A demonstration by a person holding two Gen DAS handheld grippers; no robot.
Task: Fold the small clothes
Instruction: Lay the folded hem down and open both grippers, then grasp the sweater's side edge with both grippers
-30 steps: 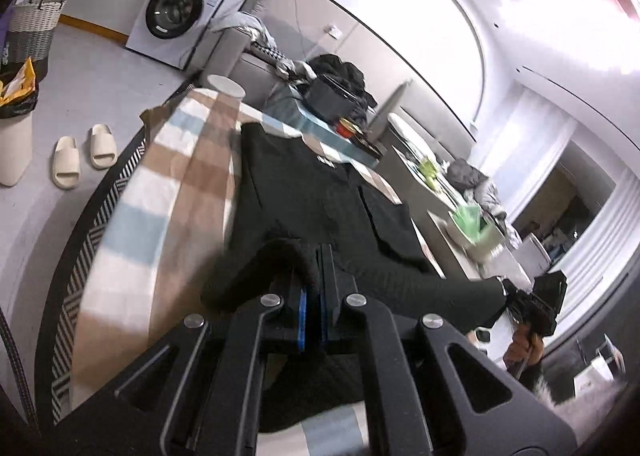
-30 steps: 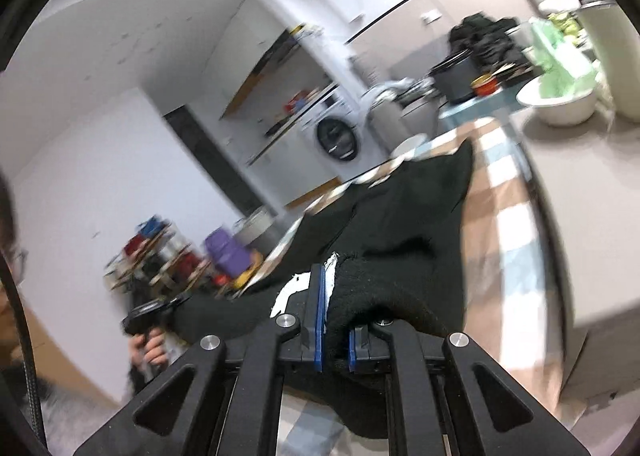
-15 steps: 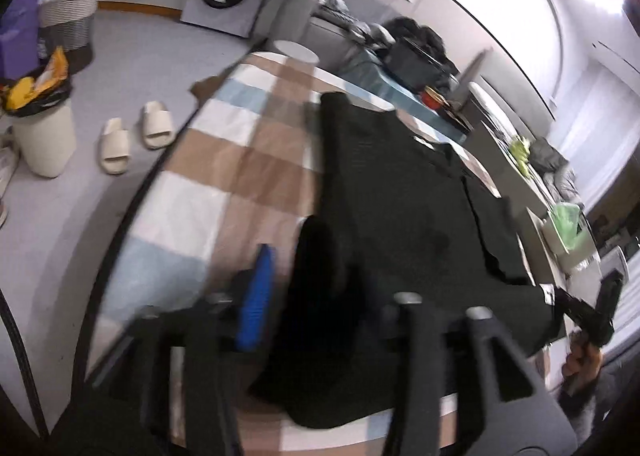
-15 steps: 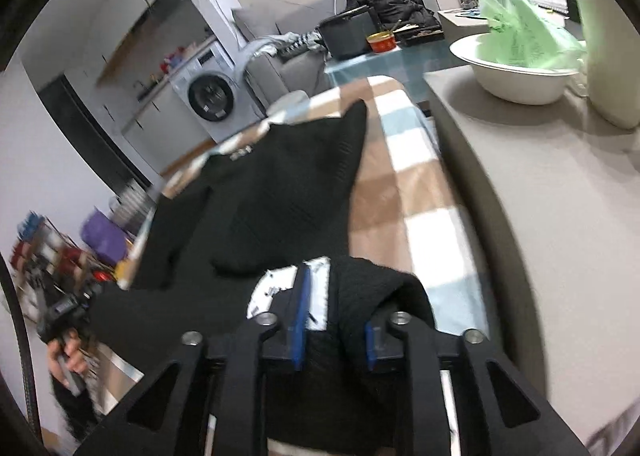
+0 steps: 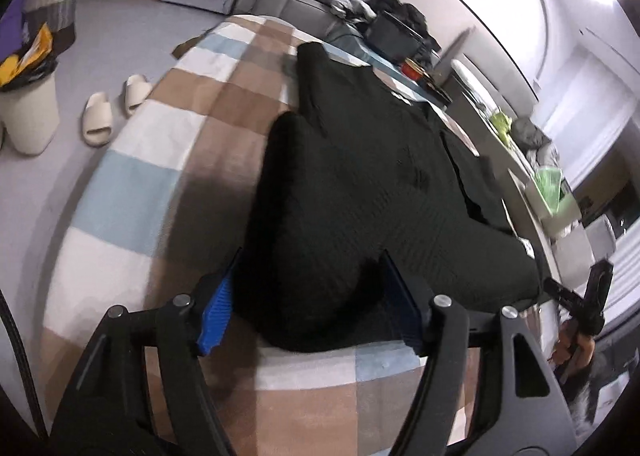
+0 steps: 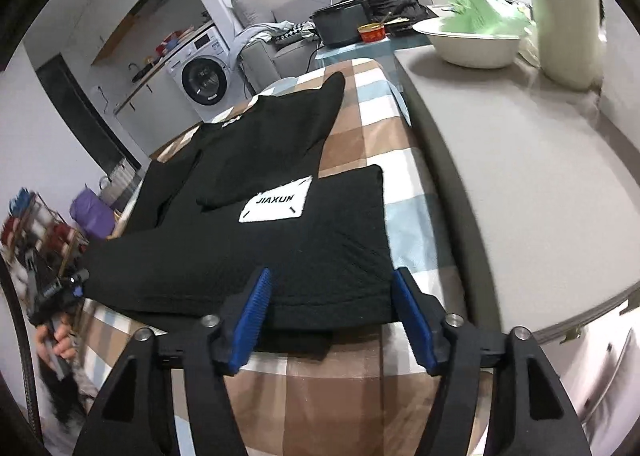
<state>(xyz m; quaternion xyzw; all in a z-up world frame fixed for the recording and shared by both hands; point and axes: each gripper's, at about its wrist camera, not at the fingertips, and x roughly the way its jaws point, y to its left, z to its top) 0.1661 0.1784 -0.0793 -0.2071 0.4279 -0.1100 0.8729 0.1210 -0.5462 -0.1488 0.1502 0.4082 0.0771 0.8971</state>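
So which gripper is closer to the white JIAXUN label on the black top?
Right. The right gripper sits open at the folded hem just below the white label. The left gripper is open at the garment's other end, with no label in its view.

Checked blanket (image 6: 372, 124); black garment (image 6: 256, 240) atop

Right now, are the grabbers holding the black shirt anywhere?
No. Both the left gripper and right gripper are open, their fingers spread on either side of the shirt, which lies folded on the checked blanket.
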